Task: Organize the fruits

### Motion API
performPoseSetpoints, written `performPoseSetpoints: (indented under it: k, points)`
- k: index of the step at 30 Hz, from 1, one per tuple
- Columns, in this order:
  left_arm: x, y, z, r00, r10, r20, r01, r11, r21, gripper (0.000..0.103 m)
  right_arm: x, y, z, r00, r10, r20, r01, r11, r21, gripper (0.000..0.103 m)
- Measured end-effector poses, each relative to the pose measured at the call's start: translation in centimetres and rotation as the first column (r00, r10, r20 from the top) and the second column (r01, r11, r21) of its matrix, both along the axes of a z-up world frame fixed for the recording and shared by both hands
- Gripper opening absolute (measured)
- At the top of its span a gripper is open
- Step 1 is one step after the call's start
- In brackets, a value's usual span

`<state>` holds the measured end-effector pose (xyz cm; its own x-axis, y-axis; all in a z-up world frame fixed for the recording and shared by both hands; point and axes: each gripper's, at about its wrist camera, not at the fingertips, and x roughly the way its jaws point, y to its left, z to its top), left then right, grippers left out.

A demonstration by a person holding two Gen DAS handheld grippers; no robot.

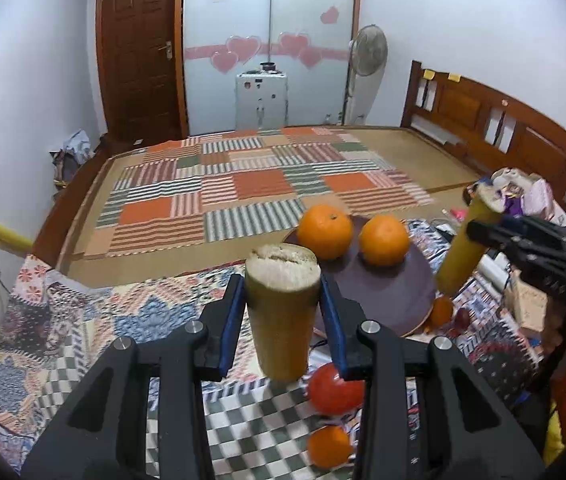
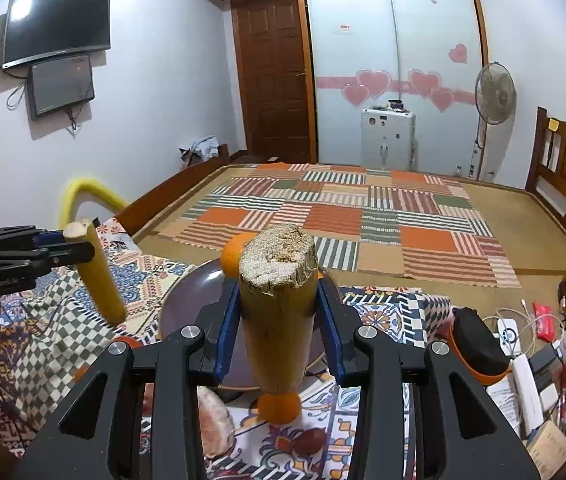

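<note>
Patterned tablecloth (image 1: 83,320): purple plate (image 1: 383,292) bears two oranges (image 1: 325,232); each gripper's jaws clamp yellow stalk (image 1: 281,312).

Rough fibrous cut end on yellow stalk (image 1: 282,312), smooth-skinned oranges (image 1: 325,232) (faintly dimpled), matt purple plate (image 1: 395,292), patterned cloth cover (image 1: 95,320), glossy wooden door (image 1: 139,52)

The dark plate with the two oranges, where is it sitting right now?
In the left wrist view the dark plate lies on the patterned cloth, right of centre, between the two held yellow stalk pieces, with both oranges on its far side.
</note>
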<state>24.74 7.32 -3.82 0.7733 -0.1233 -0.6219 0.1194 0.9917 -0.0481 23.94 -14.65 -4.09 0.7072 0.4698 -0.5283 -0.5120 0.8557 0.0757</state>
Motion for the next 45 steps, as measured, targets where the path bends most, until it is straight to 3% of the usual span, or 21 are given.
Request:
performPoseSetpoints:
  k: [17, 30, 35, 45]
  points:
    - [3.4, -3.4, -1.4, 0.998, -0.061, 0.004, 0.061, 0.996, -0.057, 0.037, 2.2, 3.2, -1.8, 0.997, 0.059, -0.040, -0.062, 0.994, -0.092, 0.034]
    - [5.6, -2.5, -2.2, 0.999, -0.040, -0.009, 0.039, 0.993, -0.113, 0.038, 3.0, 6.4, -2.2, 0.994, 0.110, -0.013, -0.110, 0.978, -0.179, 0.035]
    - [5.9, -2.0, -2.3, 0.999, -0.036, -0.015, 0.034, 0.990, -0.136, 0.038, 3.5, 6.5, -2.3, 0.990, 0.130, -0.052, -0.136, 0.978, -0.157, 0.037]
    - [5.7, -3.0, -2.3, 0.999, -0.043, -0.003, 0.043, 0.994, -0.102, 0.038, 3.2, 6.7, -2.8, 0.979, 0.172, -0.110, -0.187, 0.971, -0.147, 0.042]
